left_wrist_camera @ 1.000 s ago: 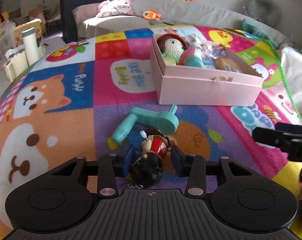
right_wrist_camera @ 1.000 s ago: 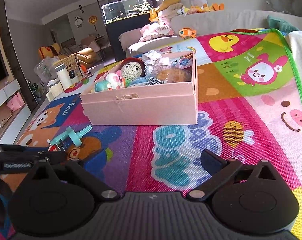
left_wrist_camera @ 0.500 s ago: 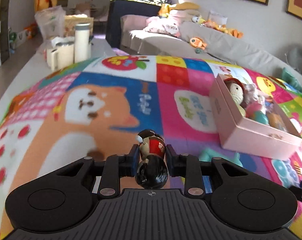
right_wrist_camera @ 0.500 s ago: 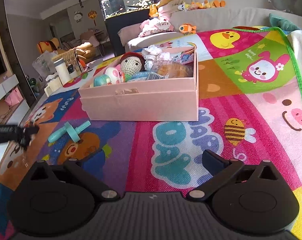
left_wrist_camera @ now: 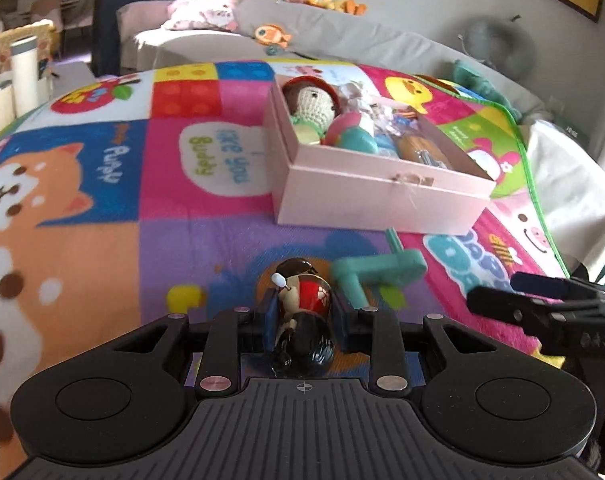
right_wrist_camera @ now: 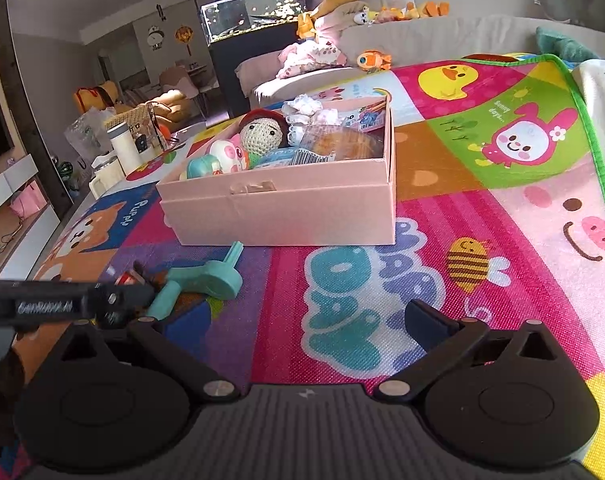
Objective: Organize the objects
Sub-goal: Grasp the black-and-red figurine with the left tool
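My left gripper (left_wrist_camera: 302,312) is shut on a small wooden doll (left_wrist_camera: 304,320) with a red body and black head, held above the play mat. A teal plastic toy (left_wrist_camera: 376,272) lies on the mat just right of it; it also shows in the right wrist view (right_wrist_camera: 200,280). The pink box (left_wrist_camera: 382,196) beyond holds a crocheted doll (left_wrist_camera: 312,100) and several other toys. My right gripper (right_wrist_camera: 286,320) is open and empty, low over the mat in front of the pink box (right_wrist_camera: 286,212). The left gripper (right_wrist_camera: 74,304) crosses the right wrist view at left.
The colourful play mat (left_wrist_camera: 102,184) covers the surface. A white bottle (left_wrist_camera: 24,76) stands past its far left edge. A sofa with plush toys (left_wrist_camera: 270,36) lies behind. The mat's green edge (right_wrist_camera: 582,120) and a white blanket lie at right.
My left gripper, still holding the doll, has swung back right toward the pink box and the teal toy. The right gripper has barely moved.
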